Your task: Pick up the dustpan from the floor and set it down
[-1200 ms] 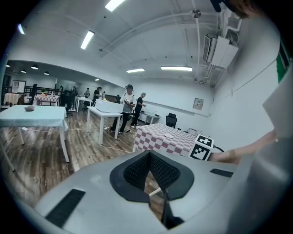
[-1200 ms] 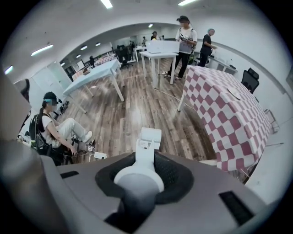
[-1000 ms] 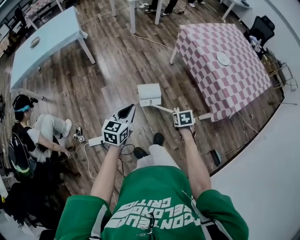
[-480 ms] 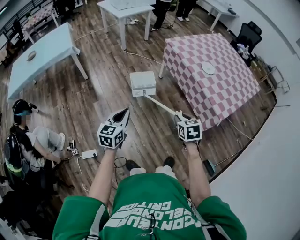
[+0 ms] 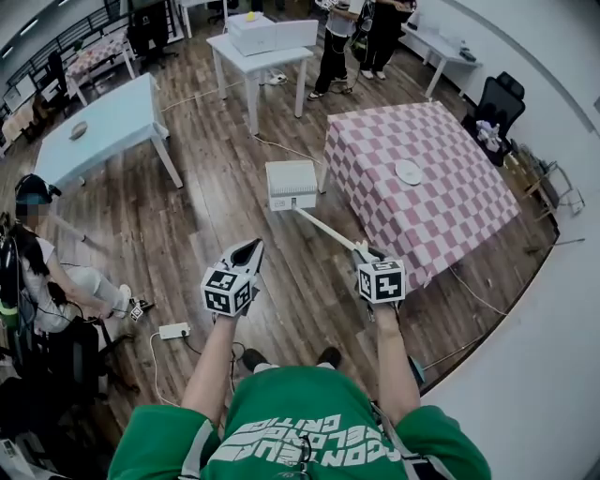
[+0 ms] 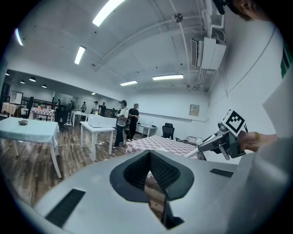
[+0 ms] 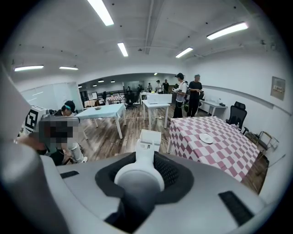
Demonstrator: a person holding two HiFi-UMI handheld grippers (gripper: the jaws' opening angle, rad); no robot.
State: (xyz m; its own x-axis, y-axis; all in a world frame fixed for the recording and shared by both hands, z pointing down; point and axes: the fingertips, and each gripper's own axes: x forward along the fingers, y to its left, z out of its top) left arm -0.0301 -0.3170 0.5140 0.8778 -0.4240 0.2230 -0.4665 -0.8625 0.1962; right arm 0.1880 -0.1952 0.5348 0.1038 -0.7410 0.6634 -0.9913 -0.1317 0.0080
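Note:
The white dustpan (image 5: 292, 184) hangs at the end of its long pale handle (image 5: 326, 229), out in front of me over the wooden floor, just left of the checkered table. My right gripper (image 5: 364, 253) is shut on the handle's near end. In the right gripper view the handle (image 7: 139, 176) fills the gap between the jaws and the dustpan (image 7: 149, 139) shows beyond. My left gripper (image 5: 251, 249) is to the left of the handle, apart from it. Its jaws (image 6: 150, 157) meet with nothing between them.
A pink checkered table (image 5: 450, 211) with a white plate (image 5: 409, 172) stands at the right. A light blue table (image 5: 103, 122) and a white table (image 5: 258, 47) are further off. A seated person (image 5: 47, 272) and a power strip (image 5: 174, 330) are at left; people (image 5: 361, 28) stand behind.
Both grippers have risen and the right one has carried the dustpan up and further away from me. The head view has risen too, showing more of the room.

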